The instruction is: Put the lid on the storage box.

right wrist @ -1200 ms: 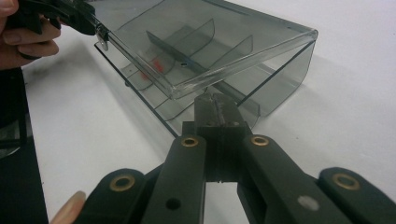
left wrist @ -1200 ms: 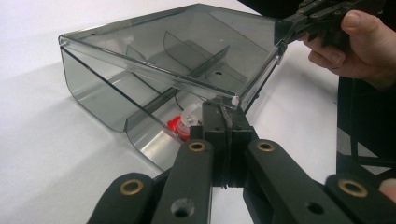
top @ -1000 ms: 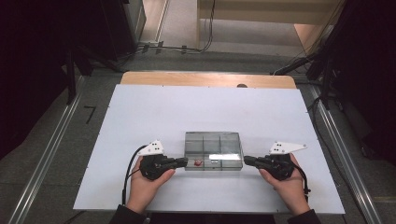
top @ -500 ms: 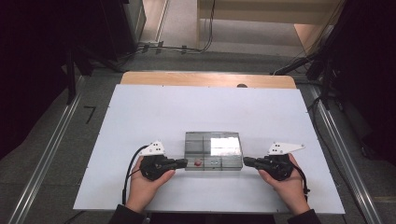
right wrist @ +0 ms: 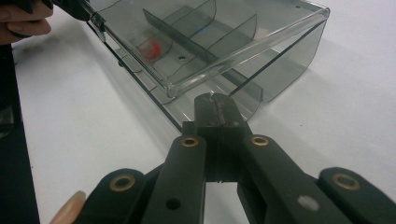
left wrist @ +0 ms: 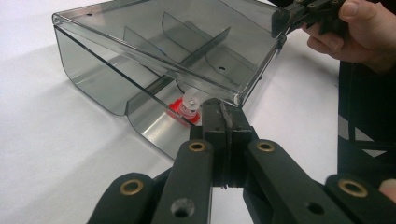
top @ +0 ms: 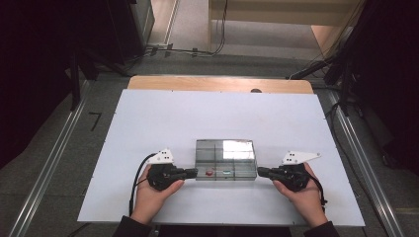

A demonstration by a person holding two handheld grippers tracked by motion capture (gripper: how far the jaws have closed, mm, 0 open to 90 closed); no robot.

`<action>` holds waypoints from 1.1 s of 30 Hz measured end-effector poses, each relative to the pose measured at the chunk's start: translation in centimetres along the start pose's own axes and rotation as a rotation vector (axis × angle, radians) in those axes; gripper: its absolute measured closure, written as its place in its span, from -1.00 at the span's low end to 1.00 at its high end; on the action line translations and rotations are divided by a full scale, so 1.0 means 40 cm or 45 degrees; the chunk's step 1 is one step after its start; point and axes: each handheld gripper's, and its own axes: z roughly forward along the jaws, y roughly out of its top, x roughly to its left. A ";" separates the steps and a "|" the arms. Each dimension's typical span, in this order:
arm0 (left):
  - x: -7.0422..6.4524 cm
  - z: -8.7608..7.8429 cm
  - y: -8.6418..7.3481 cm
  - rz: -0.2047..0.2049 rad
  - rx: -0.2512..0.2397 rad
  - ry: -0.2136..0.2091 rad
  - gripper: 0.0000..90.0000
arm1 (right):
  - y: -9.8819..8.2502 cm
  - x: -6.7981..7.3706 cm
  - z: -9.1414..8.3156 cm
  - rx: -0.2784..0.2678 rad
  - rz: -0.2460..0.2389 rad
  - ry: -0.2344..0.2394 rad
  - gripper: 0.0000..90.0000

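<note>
**Two claws at the ends of a clear box**

We are resting a smoky clear box (top: 226, 159) near the front of the white tabletop (top: 148, 123); we are holding the left claw (top: 191, 172) at its left end and the right claw (top: 262, 172) at its right end; both are pressed together with nothing between; a small red-based piece (left wrist: 187, 107) is sitting inside the box beside the left claw.

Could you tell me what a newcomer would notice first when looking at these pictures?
A smoky clear divided box sits near the front middle of the white table, lid raised. The left tool and right tool, jaws shut, meet it from opposite ends at its front corners. A small red-based piece lies inside, close to the left tool's tip.
</note>
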 end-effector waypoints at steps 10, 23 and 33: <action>0.008 -0.006 -0.002 0.002 0.020 -0.001 1.00 | -0.001 0.001 0.003 0.010 -0.015 -0.007 0.95; 0.015 -0.003 -0.007 0.010 0.057 -0.005 1.00 | -0.004 0.002 0.009 0.029 -0.023 -0.014 0.95; 0.019 -0.002 -0.010 0.007 0.080 -0.008 1.00 | -0.008 -0.002 0.013 0.045 -0.025 -0.017 0.95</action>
